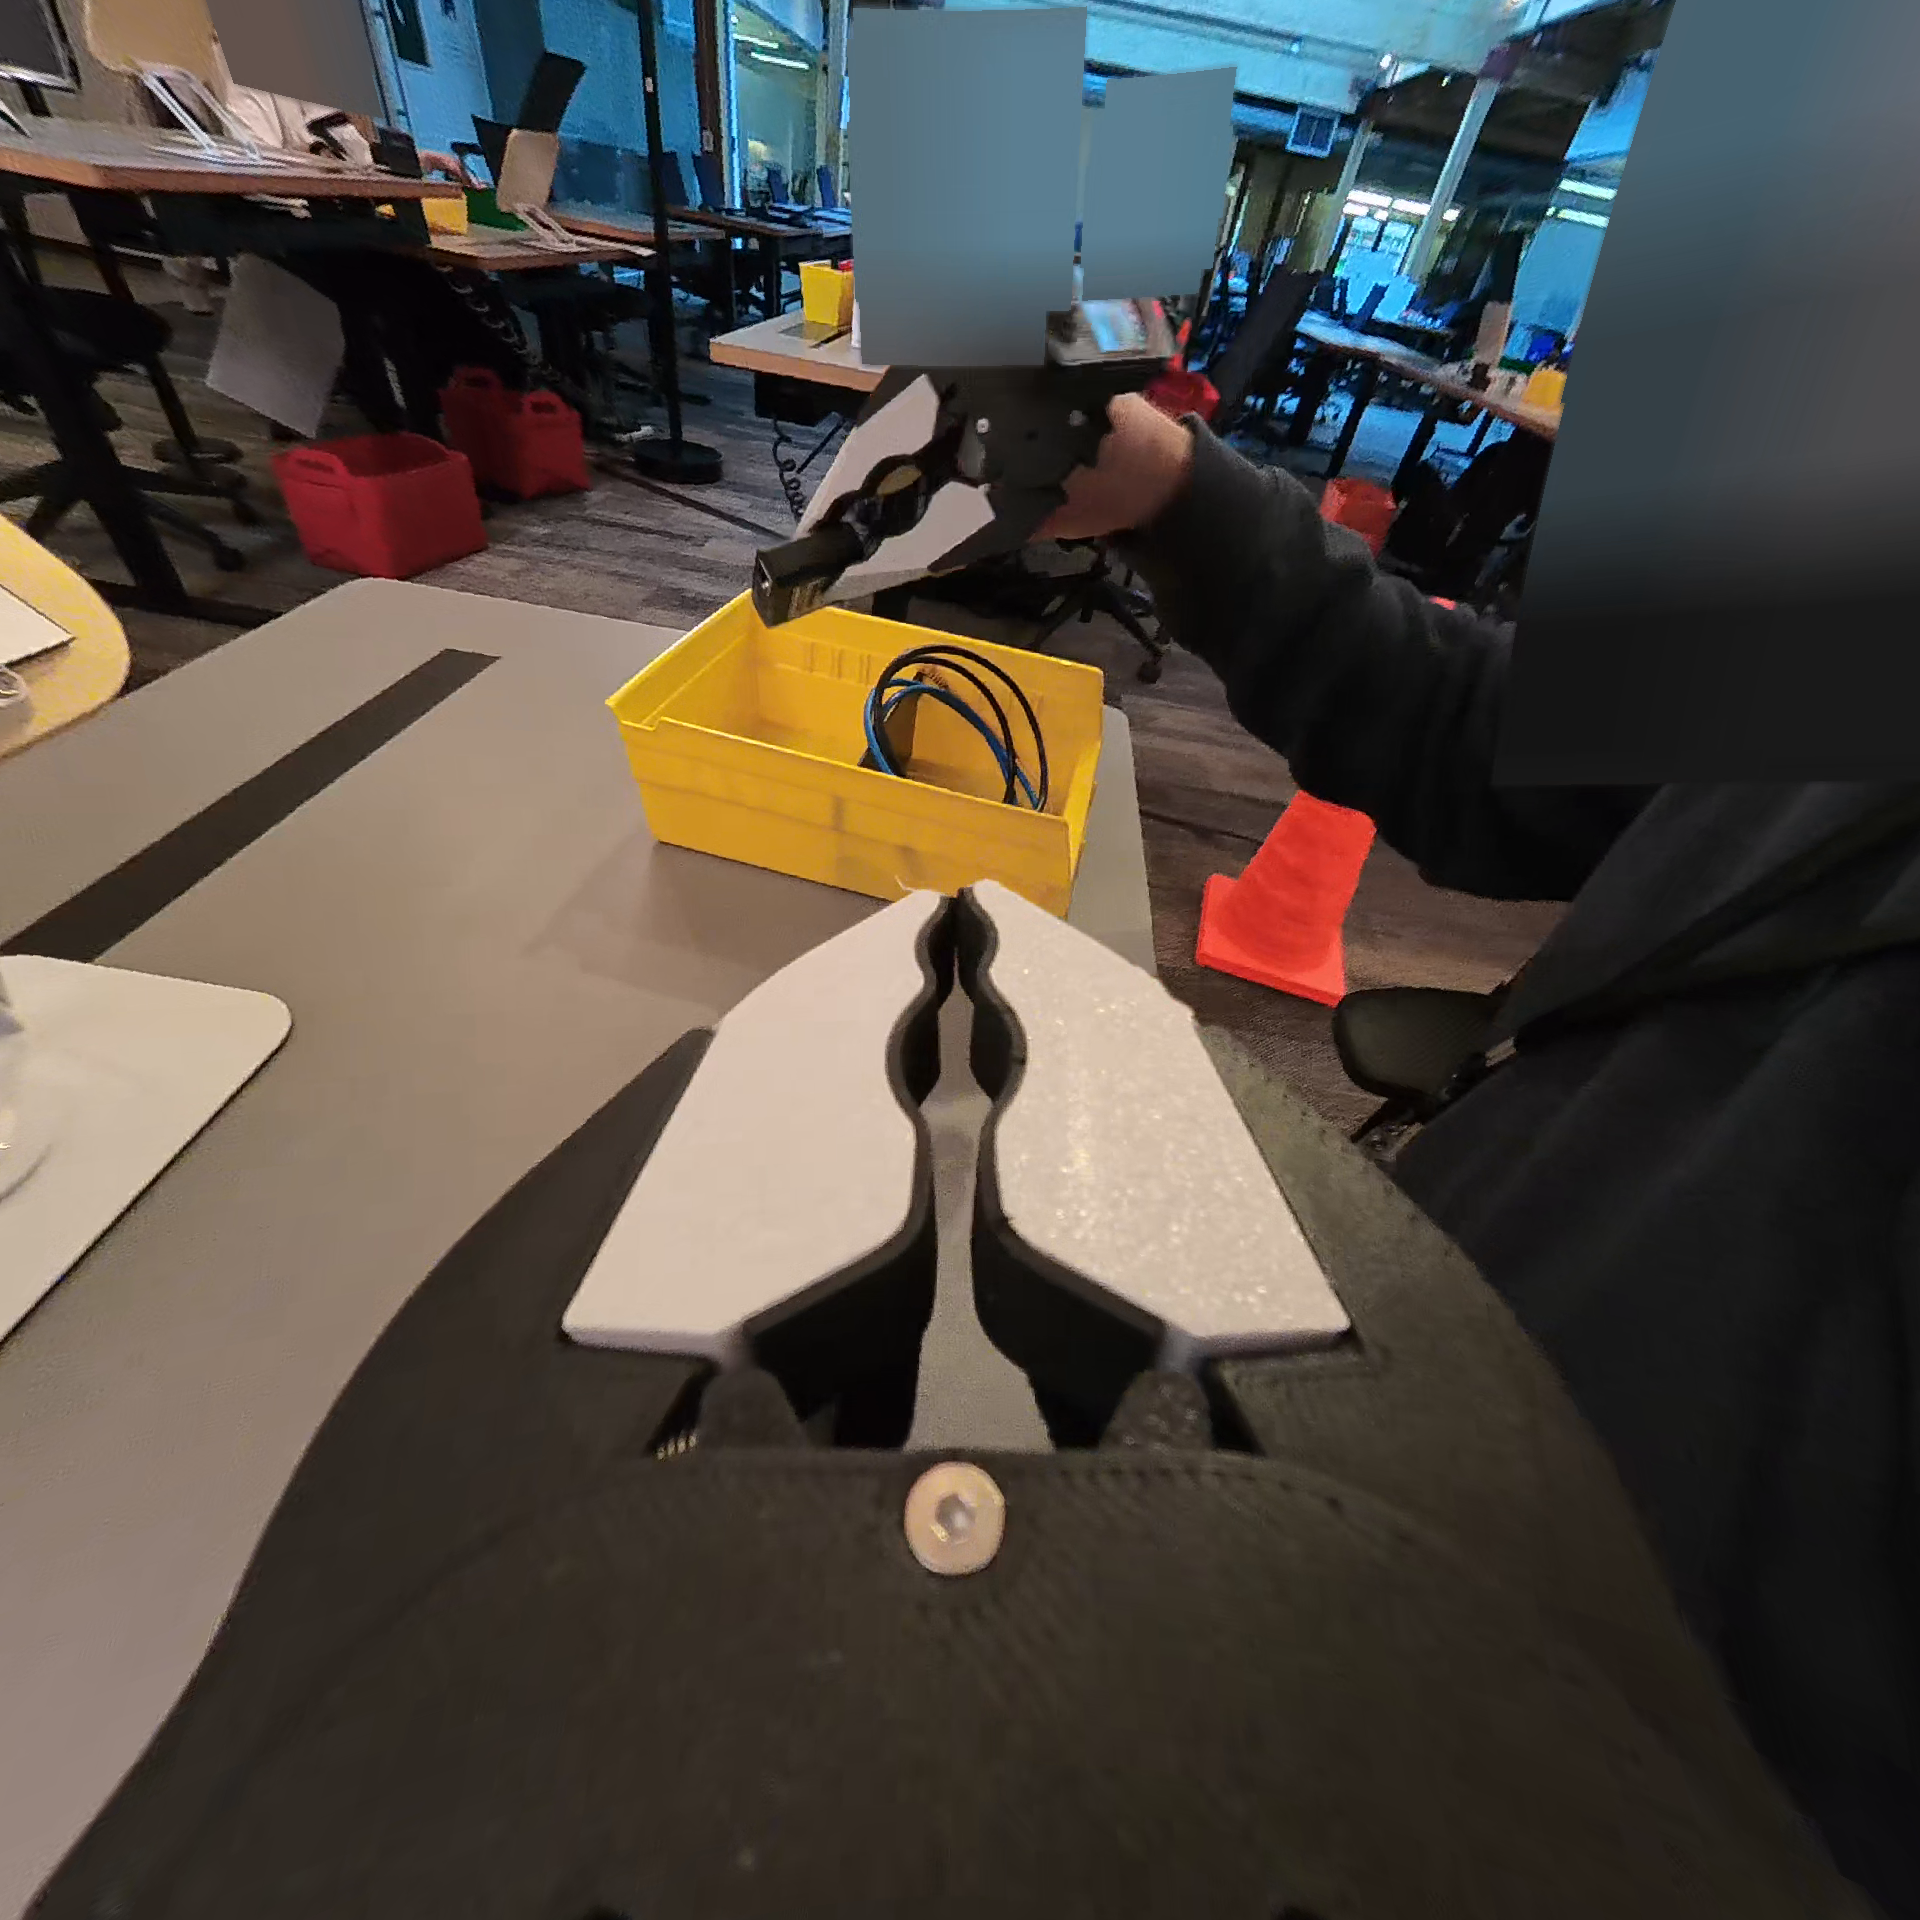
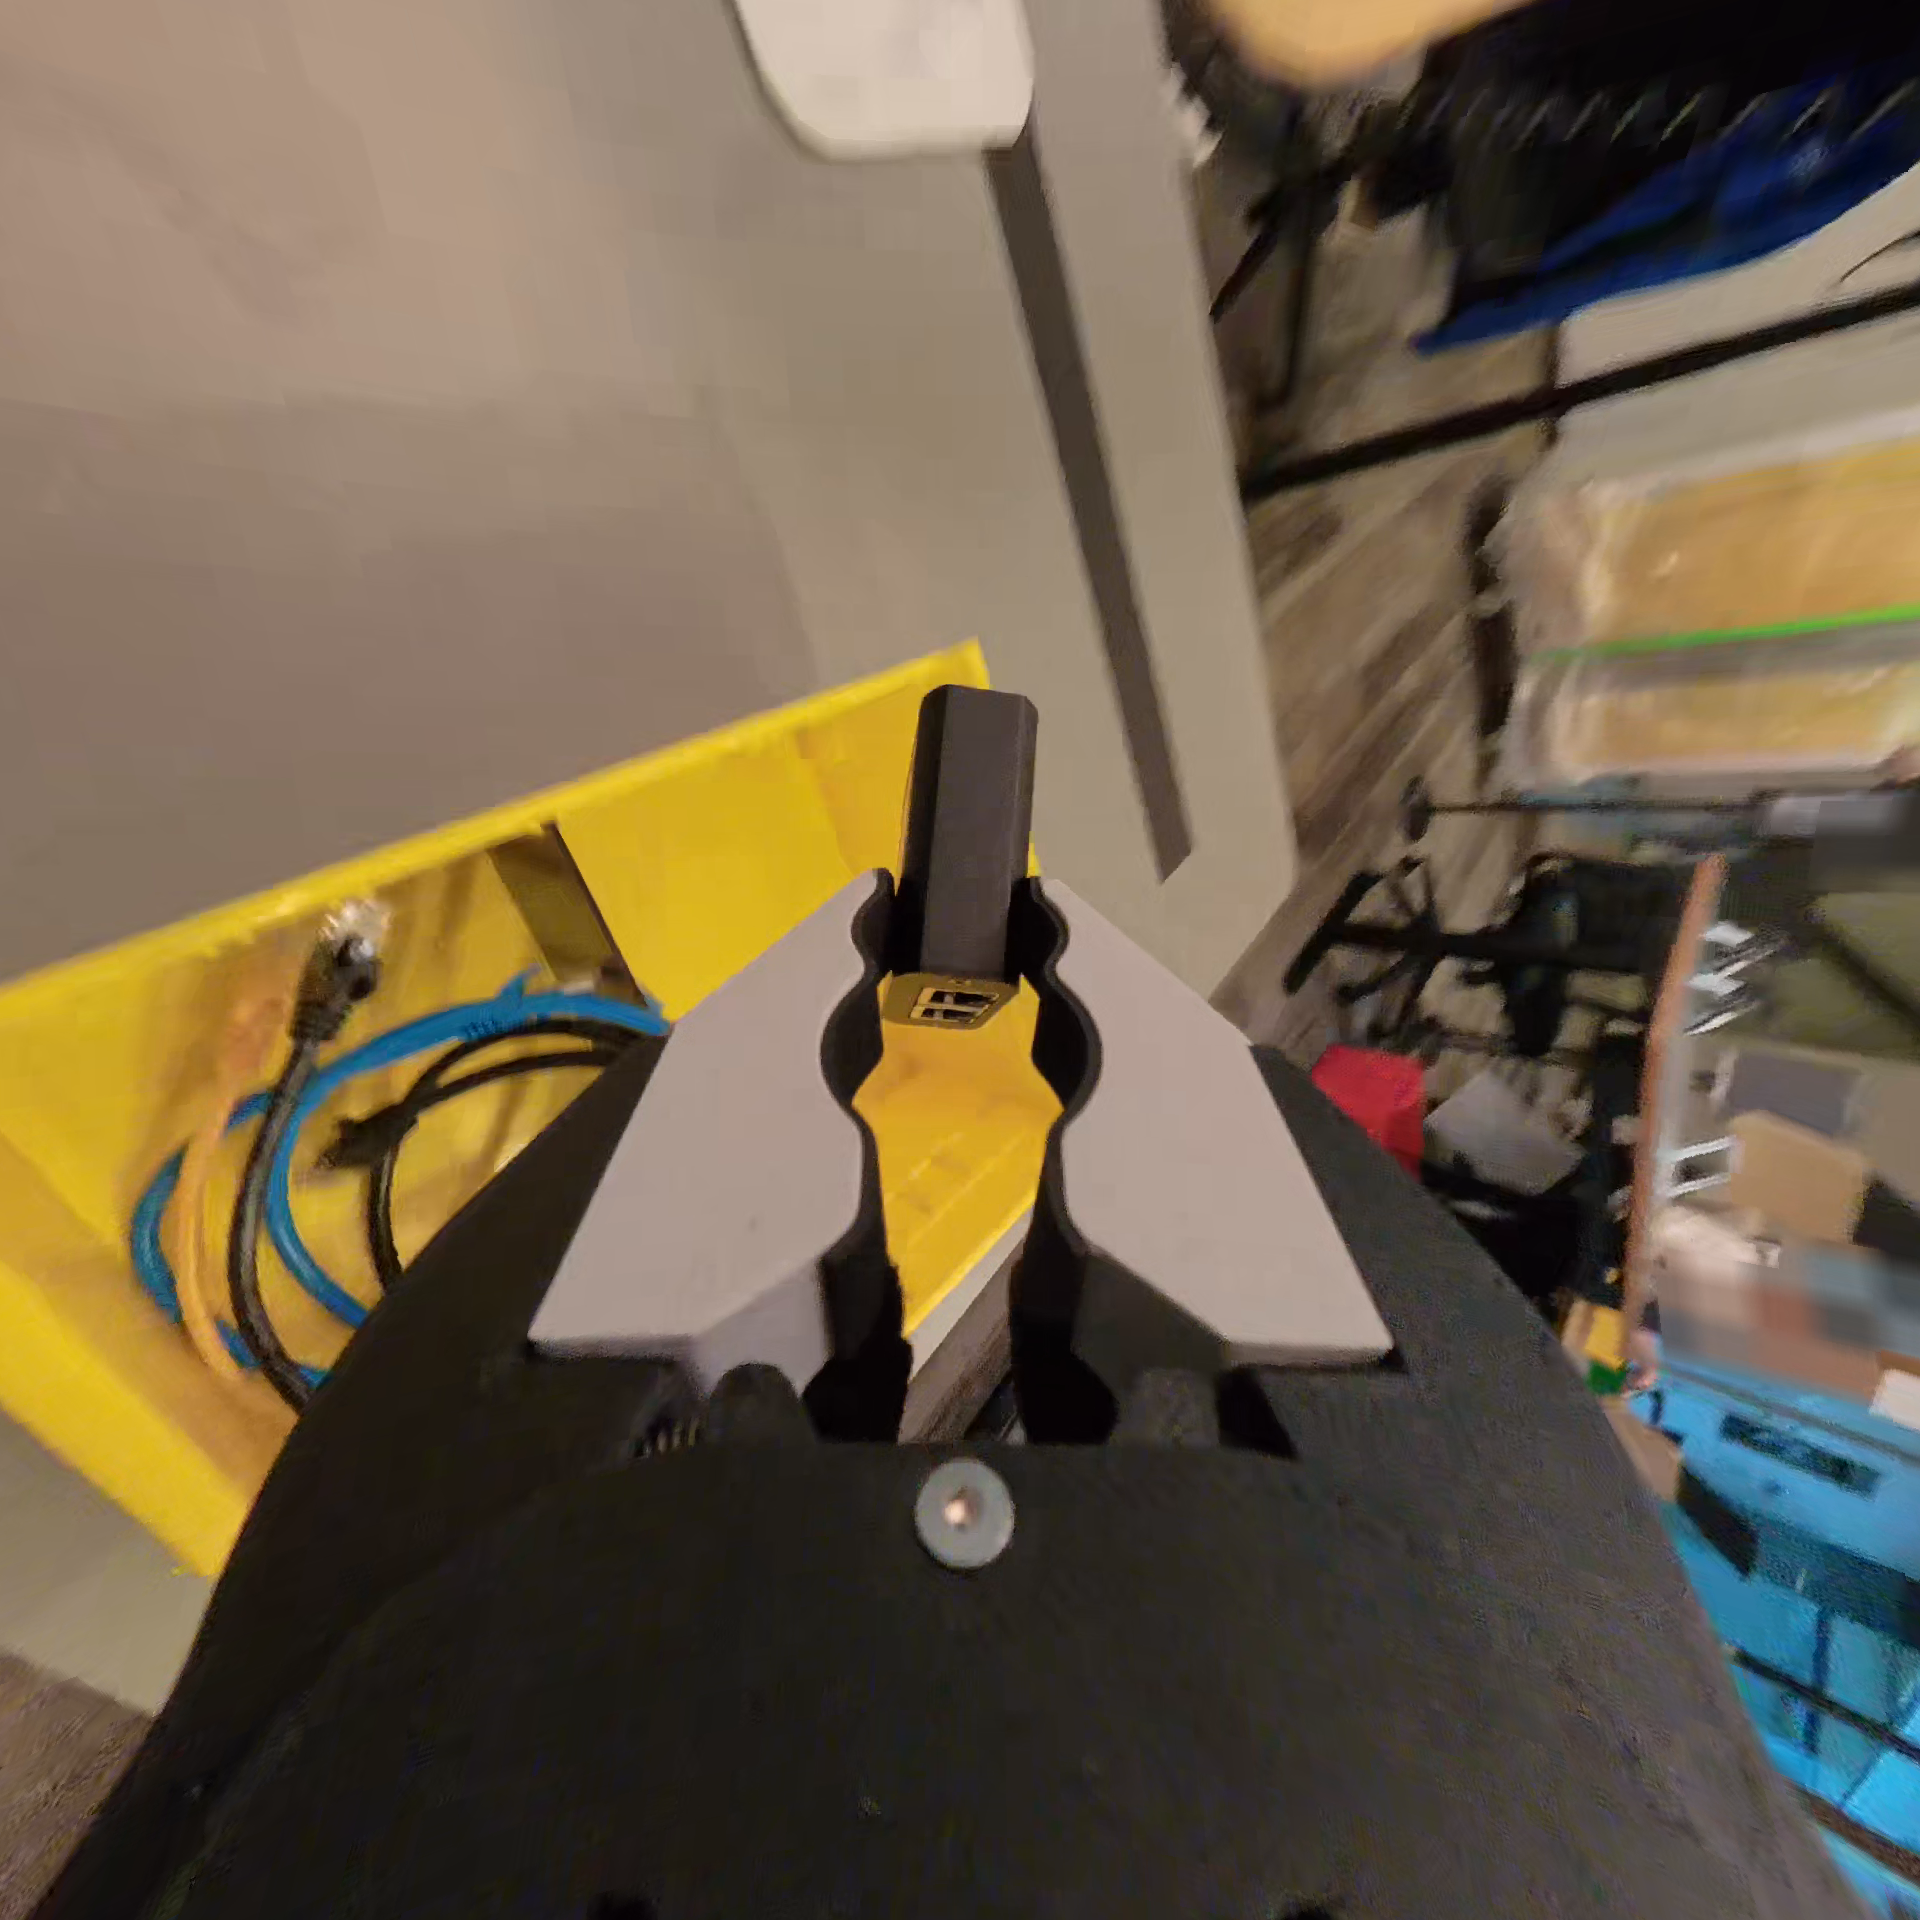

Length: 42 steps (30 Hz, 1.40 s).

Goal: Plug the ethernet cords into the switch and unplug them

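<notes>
Your right gripper [image 2: 961, 914] is clamped on the black switch [image 2: 966, 831] above the yellow bin [image 2: 727, 800] (cords [image 2: 312, 1049] wait inside), so next bring your pressed-together, empty left gripper [image 1: 956, 899] to grab one.

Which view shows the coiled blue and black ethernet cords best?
Right wrist view: the coiled blue and black ethernet cords lie close up in the yellow plastic bin, one black plug visible. Left wrist view shows them farther off, as small loops partly hidden by the bin wall.
</notes>
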Tool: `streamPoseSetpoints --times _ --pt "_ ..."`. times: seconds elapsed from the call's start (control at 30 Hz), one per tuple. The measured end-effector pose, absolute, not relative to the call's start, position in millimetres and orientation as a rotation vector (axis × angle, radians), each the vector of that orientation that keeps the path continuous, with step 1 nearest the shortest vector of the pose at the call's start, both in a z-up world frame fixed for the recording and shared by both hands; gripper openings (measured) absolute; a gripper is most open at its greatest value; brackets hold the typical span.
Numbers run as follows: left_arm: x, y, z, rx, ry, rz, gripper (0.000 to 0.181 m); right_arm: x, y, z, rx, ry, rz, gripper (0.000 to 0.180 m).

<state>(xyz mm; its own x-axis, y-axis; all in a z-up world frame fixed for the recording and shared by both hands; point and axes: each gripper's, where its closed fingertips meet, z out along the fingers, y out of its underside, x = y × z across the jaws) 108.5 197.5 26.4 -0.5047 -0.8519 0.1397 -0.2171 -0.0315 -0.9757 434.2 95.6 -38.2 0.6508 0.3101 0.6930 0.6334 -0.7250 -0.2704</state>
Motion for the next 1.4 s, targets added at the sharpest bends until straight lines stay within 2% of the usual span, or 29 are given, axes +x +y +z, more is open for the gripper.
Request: streamPoseSetpoints --times 0.3,0.53,0.7,0.93,1.13,1.33,1.4 --pt "109.1 199.3 23.6 -1.113 1.751 -1.488 0.001 505.8 78.6 -139.1 -2.836 -0.68 -0.674 0.022" --pt "109.7 200.8 21.5 -1.121 1.754 -1.473 0.0 536.6 82.1 -181.0 -2.998 -0.735 -0.762 0.022" --pt "109.4 204.0 20.9 -1.128 1.753 -1.468 0.0 525.4 84.2 -193.6 -3.04 -0.784 -0.688 0.026" --pt "109.6 208.3 20.8 -1.145 1.748 -1.447 0.007 505.9 91.5 -161.9 -2.955 -0.719 -0.6 0.037" --pt "108.2 220.7 26.8 -1.192 1.713 -1.392 0.037 492.8 79.4 -90.7 -2.762 -0.564 -0.636 0.041" --pt "90.7 259.2 28.8 -1.28 1.679 -1.168 0.054 503.8 16.7 -44.3 -2.668 -0.29 -0.785 0.04" --pt "73.8 291.8 23.3 -1.363 1.643 -0.975 0.061 504.8 -10.9 -49.4 -2.667 -0.169 -0.713 0.053"
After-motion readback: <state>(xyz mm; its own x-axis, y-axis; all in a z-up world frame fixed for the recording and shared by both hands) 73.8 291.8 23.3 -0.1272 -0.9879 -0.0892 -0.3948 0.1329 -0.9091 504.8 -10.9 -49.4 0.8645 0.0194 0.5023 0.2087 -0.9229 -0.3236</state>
